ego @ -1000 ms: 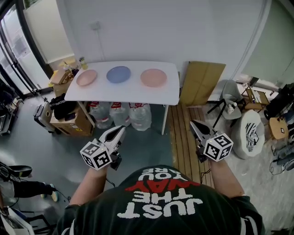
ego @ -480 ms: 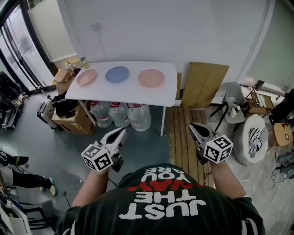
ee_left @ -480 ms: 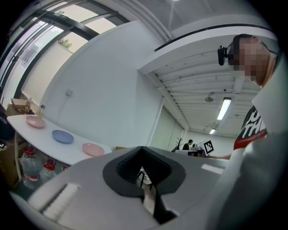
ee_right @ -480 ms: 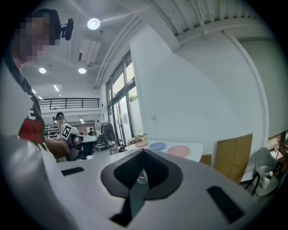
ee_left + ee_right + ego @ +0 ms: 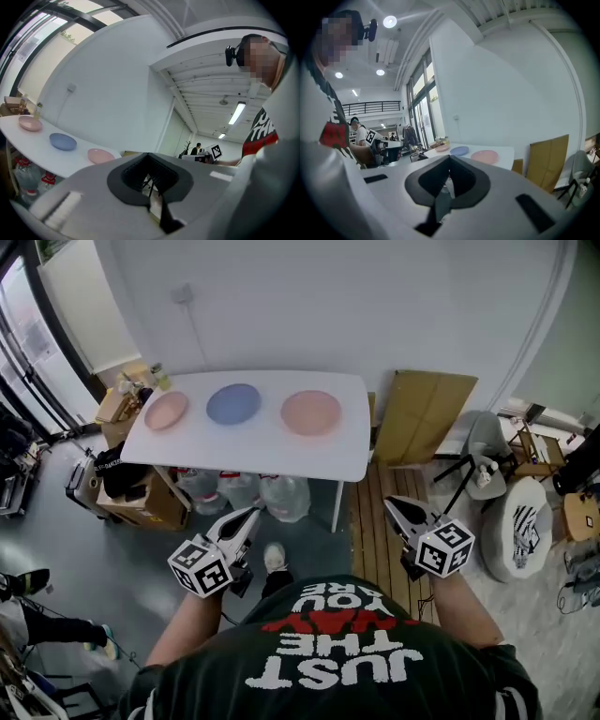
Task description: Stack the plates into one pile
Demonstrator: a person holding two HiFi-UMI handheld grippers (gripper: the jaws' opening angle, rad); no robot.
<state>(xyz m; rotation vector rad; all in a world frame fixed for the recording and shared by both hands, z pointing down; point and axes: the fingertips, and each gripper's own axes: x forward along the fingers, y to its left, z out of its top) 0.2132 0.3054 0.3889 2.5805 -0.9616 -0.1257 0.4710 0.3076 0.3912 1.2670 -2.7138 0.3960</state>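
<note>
Three plates lie in a row on the white table (image 5: 347, 451), far ahead of me: a small pink plate (image 5: 167, 411) at the left, a blue plate (image 5: 232, 403) in the middle, and a larger pink plate (image 5: 310, 412) at the right. None touches another. My left gripper (image 5: 249, 514) and right gripper (image 5: 389, 503) are held low in front of my chest, well short of the table. Both are shut and hold nothing. The left gripper view shows the small pink plate (image 5: 30, 123), blue plate (image 5: 63, 141) and larger pink plate (image 5: 101, 155) beyond the jaws.
Large water bottles (image 5: 246, 489) and a cardboard box (image 5: 141, 495) stand under the table. A cardboard sheet (image 5: 422, 416) leans on the wall at the right. A folded chair (image 5: 480, 444) and a white bag (image 5: 517, 517) stand further right. My shoe (image 5: 274, 557) is on the grey floor.
The table and plates have come nearer and sit lower in the head view. My shoe has come into view between the grippers. Both grippers stay shut.
</note>
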